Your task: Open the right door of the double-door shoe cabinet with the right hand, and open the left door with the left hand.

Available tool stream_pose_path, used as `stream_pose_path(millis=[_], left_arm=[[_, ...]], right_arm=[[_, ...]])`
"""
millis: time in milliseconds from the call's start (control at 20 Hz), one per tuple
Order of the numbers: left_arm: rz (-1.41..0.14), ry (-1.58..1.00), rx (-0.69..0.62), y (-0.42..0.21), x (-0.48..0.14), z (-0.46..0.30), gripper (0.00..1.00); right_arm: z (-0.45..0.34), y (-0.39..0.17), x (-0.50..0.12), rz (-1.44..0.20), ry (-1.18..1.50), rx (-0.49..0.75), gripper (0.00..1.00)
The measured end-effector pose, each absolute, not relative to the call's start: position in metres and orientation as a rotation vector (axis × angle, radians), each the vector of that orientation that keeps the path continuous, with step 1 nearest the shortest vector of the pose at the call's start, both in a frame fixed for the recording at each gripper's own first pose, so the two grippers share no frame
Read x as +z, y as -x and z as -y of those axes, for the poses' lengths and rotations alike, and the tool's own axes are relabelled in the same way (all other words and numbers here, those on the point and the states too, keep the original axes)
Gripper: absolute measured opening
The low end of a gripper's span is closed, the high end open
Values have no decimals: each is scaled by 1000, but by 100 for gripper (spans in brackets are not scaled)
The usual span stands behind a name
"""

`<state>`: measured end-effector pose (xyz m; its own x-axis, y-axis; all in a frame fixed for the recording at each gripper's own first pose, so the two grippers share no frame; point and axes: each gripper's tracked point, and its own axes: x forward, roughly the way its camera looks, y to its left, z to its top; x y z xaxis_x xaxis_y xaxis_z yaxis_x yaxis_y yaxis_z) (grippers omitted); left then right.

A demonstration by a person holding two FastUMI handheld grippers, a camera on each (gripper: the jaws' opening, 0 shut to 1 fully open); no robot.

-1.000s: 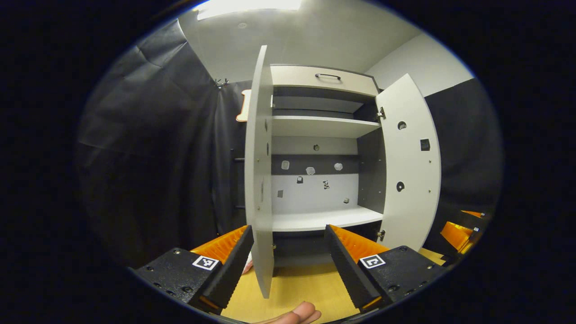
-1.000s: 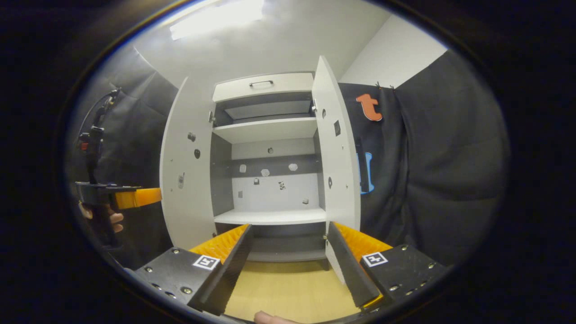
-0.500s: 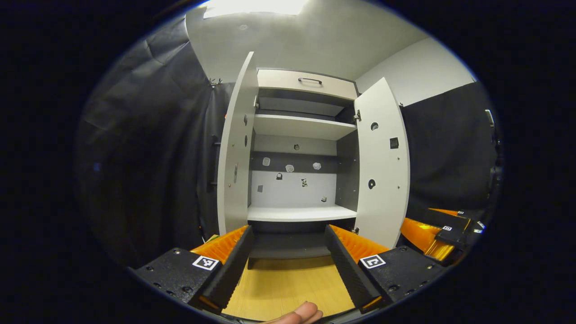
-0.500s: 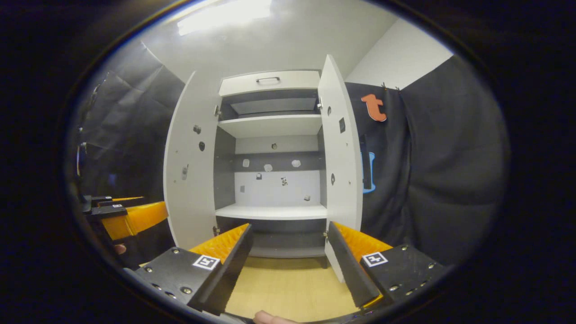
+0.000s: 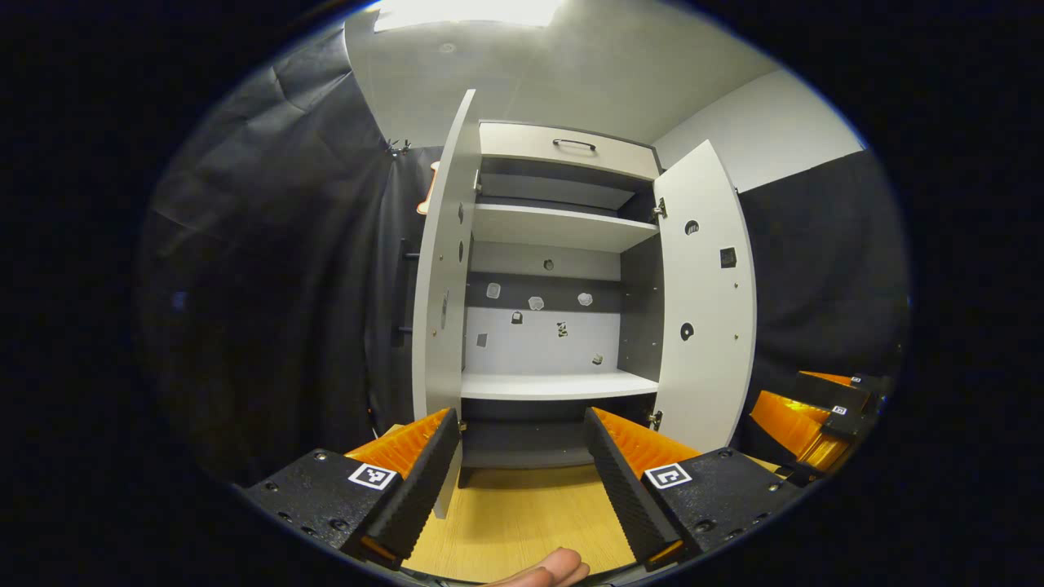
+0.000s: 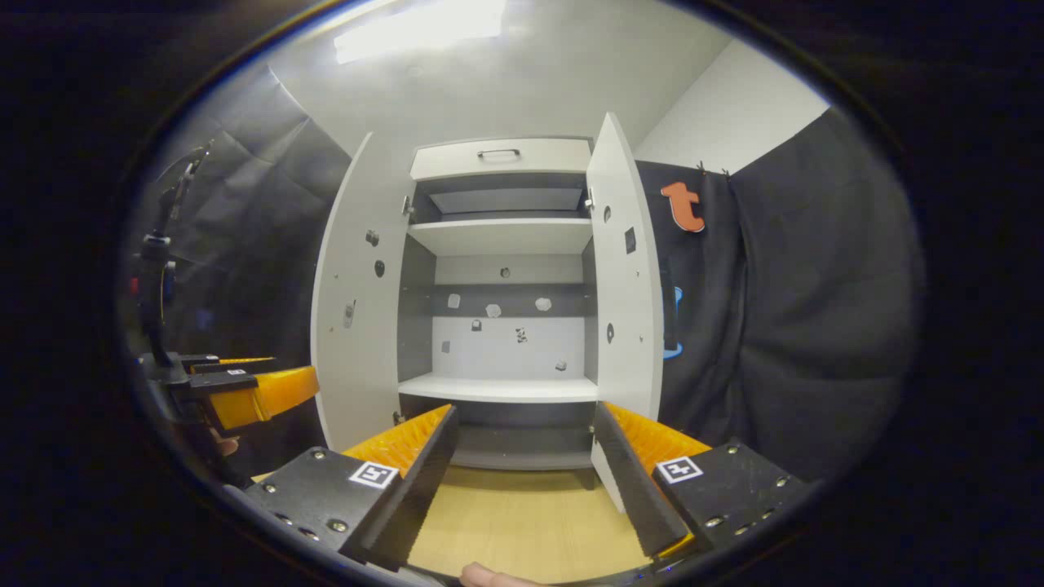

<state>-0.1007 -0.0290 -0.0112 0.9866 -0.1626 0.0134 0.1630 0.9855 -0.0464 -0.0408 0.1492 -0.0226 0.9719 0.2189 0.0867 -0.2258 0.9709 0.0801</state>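
Pale wood flooring [image 6: 522, 522] is seen before the flat-panelled white shoe cabinet [image 6: 502, 244]; left door [image 5: 440, 277] and right door [image 6: 624, 285] are swung wide. Left gripper [image 5: 522, 456] and right gripper [image 6: 526, 456] are held open, empty.

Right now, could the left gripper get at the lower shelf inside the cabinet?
Probably yes. The left door and right door both stand swung open, and the left gripper, fingers apart, faces the lower shelf with nothing between.

A recording booth: black cloth walls [image 6: 783, 326] around a shoe cabinet [image 6: 502, 244]
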Motion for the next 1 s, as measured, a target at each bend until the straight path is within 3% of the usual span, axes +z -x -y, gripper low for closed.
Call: stream_pose_path(millis=[50, 300, 350, 750, 850, 1000], left_arm=[[9, 49, -163, 101, -12, 29, 95], [2, 57, -148, 96, -17, 24, 95], [2, 54, -147, 95, -17, 23, 95], [23, 51, -149, 90, -16, 25, 95], [32, 46, -135, 86, -16, 22, 95], [29, 55, -135, 78, -18, 30, 95]], right_arm=[[-149, 42, -22, 81, -93, 225, 95], [-148, 38, -25, 75, -99, 227, 95], [-148, 37, -26, 73, -101, 227, 99], [-149, 38, -26, 90, -122, 256, 99], [-151, 37, -25, 102, -117, 267, 95], [-151, 34, -24, 129, -120, 276, 100]])
